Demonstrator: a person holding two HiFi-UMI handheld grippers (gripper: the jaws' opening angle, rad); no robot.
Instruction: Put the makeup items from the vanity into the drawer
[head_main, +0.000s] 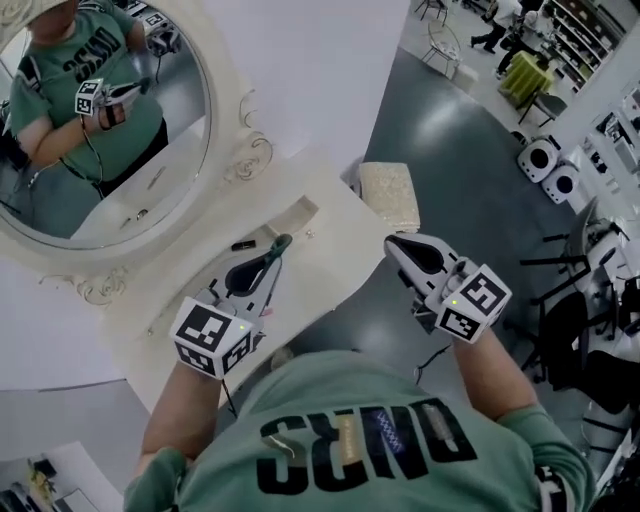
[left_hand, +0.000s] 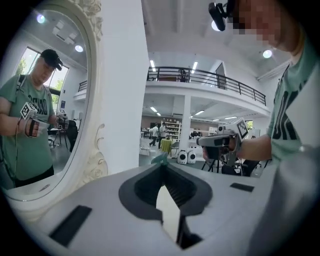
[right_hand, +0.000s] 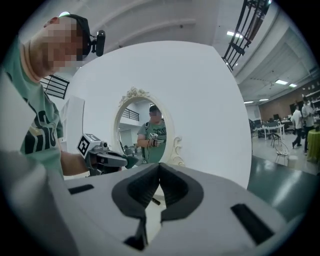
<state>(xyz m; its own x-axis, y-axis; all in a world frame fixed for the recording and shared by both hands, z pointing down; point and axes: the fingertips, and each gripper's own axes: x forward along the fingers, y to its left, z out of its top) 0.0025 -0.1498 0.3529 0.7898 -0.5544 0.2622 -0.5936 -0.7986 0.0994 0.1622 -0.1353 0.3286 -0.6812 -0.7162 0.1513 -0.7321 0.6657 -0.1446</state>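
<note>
1 small dark stick (head_main: 243, 244) is seen on the vanity (head_main: 335, 250), just beside the tips of the left gripper (head_main: 279, 244) and to their left, on the side toward the mirror (head_main: 100, 130). Its long axis is laid roughly across the line along which that gripper is pointed. The left gripper's jaws are drawn nearly together with nothing between them. The right gripper (head_main: 392, 243) is likewise closed and empty, and is held off the vanity's front edge, well apart from the stick. The left gripper is therefore judged the nearer of the 2. A small swing to the left and a widening of the jaws would be called for before the stick could be taken. The drawer cannot be made out with certainty.
</note>
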